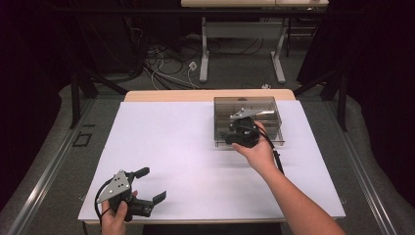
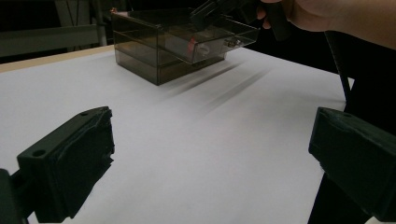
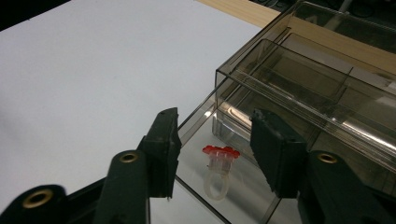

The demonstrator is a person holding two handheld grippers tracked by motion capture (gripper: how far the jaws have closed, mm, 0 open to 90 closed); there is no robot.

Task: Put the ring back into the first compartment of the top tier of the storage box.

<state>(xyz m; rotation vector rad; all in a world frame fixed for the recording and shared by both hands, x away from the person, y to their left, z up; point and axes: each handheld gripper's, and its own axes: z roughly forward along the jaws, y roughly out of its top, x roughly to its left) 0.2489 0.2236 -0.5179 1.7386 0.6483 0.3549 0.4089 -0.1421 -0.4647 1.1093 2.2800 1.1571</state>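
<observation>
A: What surrounds the right tool (image 3: 212, 140)?
B: A smoky transparent plastic organiser box (image 3: 299, 88) on the white desk (image 3: 93, 70), its dividers just beyond.
A: And the ring?
B: The clear plastic ring with a red top (image 3: 219, 172) lies released in the front compartment, between parted jaws. The left tool (image 1: 147, 185) gapes empty.

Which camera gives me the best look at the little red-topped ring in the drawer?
The right gripper view: the ring lies in plain sight on the floor of the pulled-out drawer, between the open jaws of the right hand-held gripper. The left gripper view gives a small red speck inside the smoky box. The high view cannot resolve it.
</observation>
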